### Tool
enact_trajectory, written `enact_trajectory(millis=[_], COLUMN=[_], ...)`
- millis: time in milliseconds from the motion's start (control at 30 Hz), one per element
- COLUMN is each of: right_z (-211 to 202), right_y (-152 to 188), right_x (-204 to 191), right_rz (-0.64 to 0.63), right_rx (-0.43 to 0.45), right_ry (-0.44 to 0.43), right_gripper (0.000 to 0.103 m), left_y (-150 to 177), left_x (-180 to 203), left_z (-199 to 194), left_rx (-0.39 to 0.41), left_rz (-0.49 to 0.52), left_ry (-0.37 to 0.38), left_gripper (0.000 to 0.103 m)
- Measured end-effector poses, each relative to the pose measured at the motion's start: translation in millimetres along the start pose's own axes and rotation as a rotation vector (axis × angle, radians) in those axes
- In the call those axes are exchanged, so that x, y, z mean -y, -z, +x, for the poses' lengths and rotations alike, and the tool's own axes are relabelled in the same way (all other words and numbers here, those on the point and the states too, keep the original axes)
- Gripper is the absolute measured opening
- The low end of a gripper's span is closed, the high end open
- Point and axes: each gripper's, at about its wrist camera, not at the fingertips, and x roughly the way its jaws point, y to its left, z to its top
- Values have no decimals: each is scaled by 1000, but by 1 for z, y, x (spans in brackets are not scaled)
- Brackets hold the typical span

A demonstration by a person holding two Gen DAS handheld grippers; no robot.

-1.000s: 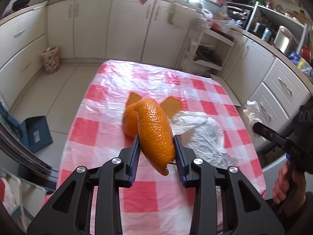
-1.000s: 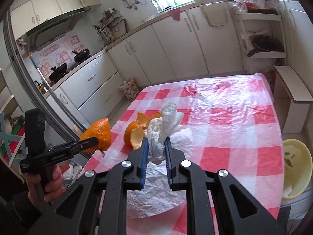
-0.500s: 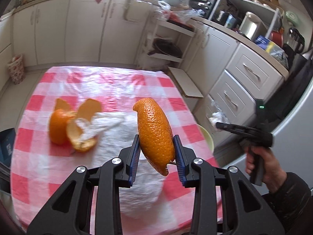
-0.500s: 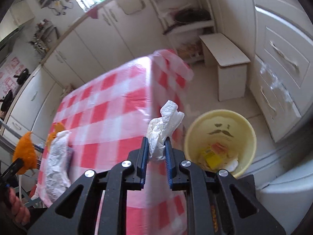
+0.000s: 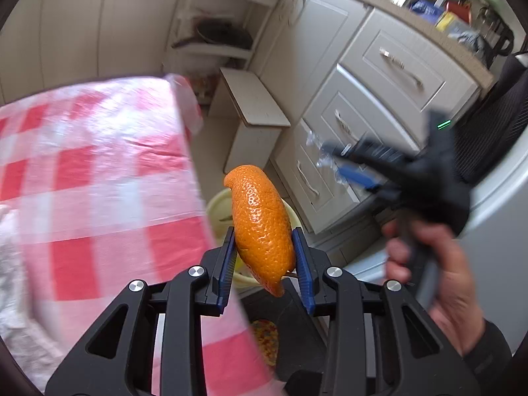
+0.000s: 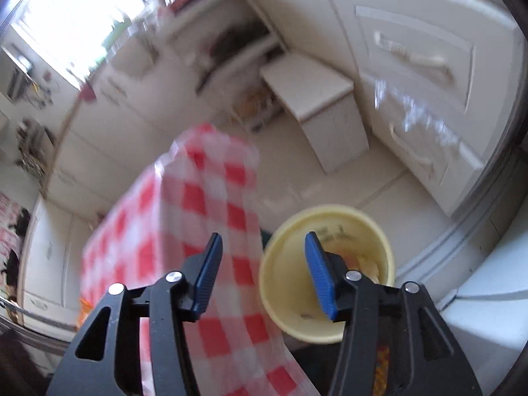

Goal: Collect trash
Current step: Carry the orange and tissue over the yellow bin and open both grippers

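Note:
My left gripper [image 5: 264,257] is shut on a piece of orange peel [image 5: 262,224] and holds it in the air past the right edge of the table [image 5: 99,171], above the yellow trash bin [image 5: 217,204]. My right gripper [image 6: 262,269] is open and empty, above the yellow trash bin [image 6: 290,297] on the floor beside the table [image 6: 198,217]. It also shows blurred in the left wrist view [image 5: 359,165]. Some trash lies in the bin.
White kitchen drawers [image 5: 379,99] stand to the right. A small white step stool [image 6: 316,99] stands behind the bin. The red checked tablecloth hangs over the table's edge [image 6: 237,198]. A white tissue [image 5: 13,264] lies at the table's left.
My right gripper opened and the crumpled tissue left it; it moved over the bin. My left gripper swung right with the peel, from over the table to beyond its edge.

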Motion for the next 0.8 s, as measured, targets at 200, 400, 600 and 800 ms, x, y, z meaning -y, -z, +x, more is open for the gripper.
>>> enact_trajectory(millis=[200,400,600,800], right_z=[-48,-49,-51,-49], right_y=[-18,-26,-22,4], right_x=[-20,-9,-19,-65], right_rz=[-53,-10,-46,-193], right_rx=[182,207,199,176], right_ry=[-58,-46,-50,-68], right_gripper=[61,61,61,64], left_y=[-22,-34,-15,26], left_x=[31,22,13,-37], left_z=[103,135,48,-76], left_rx=[-131,-193,-81,43], left_rz=[-2,-85,-39,-33], left_ry=[-92,-88,-81,-143], left_gripper=[46,55,67,76])
